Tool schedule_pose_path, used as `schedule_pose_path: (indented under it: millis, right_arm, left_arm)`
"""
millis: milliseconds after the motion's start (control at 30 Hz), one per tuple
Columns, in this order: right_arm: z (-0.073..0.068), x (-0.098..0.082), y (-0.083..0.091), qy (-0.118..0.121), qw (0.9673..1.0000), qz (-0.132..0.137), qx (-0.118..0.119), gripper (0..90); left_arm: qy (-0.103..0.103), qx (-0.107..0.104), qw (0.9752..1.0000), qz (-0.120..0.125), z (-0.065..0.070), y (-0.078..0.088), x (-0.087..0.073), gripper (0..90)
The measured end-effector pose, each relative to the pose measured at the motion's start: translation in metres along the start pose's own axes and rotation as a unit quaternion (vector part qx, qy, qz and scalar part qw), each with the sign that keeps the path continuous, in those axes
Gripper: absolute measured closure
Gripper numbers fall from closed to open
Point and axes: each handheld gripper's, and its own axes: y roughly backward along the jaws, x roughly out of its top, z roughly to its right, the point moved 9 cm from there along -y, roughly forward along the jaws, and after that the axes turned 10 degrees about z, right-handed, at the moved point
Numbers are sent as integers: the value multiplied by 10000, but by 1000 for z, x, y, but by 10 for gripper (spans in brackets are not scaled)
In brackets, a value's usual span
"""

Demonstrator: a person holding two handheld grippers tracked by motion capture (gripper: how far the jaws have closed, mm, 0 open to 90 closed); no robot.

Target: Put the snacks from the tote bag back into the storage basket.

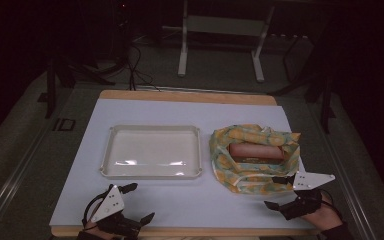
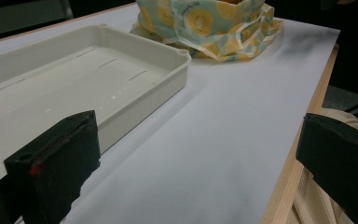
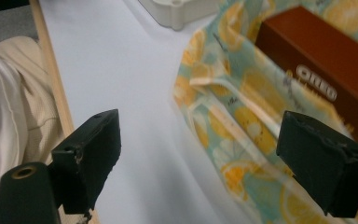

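An empty white tray [image 1: 107, 170] lies mid-table. To its right sits a lemon-print cloth bag [image 1: 252, 180], opened out, with a brown box [image 1: 256, 151] lying inside it. My left gripper [image 1: 139, 202] stands open near the front edge, below the tray's front left part, with nothing between its jaws. In the left gripper view my left gripper [image 2: 198, 126] faces the tray [image 2: 179, 70] and the bag [image 2: 209, 28] beyond. My right gripper [image 1: 275, 192] is open just in front of the bag. In the right gripper view my right gripper [image 3: 200, 126] spans the cloth's edge [image 3: 233, 116] without touching; the box [image 3: 317, 60] lies beyond.
A white sheet [image 1: 180, 112] covers the wooden tabletop, with bare room along the front and back. A cream-clothed lap [image 3: 4, 93] sits against the front edge. Past the table stand a metal frame [image 1: 220, 30] and cables on the floor.
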Motion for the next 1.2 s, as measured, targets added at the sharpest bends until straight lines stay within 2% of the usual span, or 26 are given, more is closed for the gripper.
schedule_pose_path:
  millis: [67, 100, 300, 467, 833, 1200]
  right_arm:
    - [0, 3, 1, 57, 10000, 29, 33, 137]
    - [1, 16, 5, 184, 9996, 171, 120, 146]
    - [7, 36, 10, 497, 9982, 321, 124, 150]
    - [14, 47, 11, 733, 9965, 388, 39, 151]
    - [36, 67, 11, 894, 9946, 512, -94, 151]
    - [58, 76, 9, 967, 9945, 380, -141, 151]
  left_arm:
    - [-6, 3, 10000, 17, 0, 1, 0, 0]
    - [-36, 53, 10000, 66, -2, 4, 1, 0]
    - [-30, 65, 10000, 64, -3, 4, 1, 0]
    - [-78, 54, 9999, 60, -3, 3, 1, 0]
    - [-89, 25, 9999, 53, -3, 2, 1, 0]
    - [-82, 17, 10000, 25, -3, 1, 0, 0]
